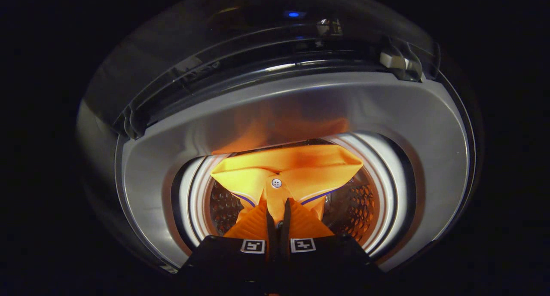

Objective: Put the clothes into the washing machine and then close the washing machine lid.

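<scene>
In the gripper view no brand or readable writing shows; two square black-and-white markers (278,245) sit on the gripper body at bottom centre. The gripper (278,218) is pinched nearly closed on an orange garment (287,167), both fingers pressing its cloth. The garment hangs in the centre of the frame over the washing machine's drum (359,201), its long axis running left to right, white button (276,183) facing the camera. The lid (240,42) stands raised across the upper frame.
</scene>
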Action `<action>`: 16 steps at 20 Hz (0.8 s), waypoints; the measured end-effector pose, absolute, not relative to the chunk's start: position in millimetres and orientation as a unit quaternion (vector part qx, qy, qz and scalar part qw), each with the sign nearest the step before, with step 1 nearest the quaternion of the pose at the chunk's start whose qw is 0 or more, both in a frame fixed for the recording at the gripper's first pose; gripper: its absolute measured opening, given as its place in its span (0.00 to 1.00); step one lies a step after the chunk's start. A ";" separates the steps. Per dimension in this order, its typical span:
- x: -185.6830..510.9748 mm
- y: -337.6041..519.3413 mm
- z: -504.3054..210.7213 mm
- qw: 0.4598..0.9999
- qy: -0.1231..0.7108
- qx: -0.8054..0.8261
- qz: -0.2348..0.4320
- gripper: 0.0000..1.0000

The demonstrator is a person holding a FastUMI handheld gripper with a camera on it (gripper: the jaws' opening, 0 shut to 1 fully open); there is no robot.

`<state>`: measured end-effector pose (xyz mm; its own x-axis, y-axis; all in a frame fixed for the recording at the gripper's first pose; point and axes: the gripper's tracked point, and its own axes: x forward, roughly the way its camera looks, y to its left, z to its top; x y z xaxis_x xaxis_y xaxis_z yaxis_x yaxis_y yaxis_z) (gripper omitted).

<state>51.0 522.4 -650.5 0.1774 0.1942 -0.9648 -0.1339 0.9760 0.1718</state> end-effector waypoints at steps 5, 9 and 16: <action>40.0 515.4 -655.9 0.765 0.637 0.028 0.090 0.12; 28.5 521.7 -654.5 0.763 0.637 0.027 0.102 0.67; 28.0 523.3 -654.3 0.764 0.635 -0.004 0.114 0.99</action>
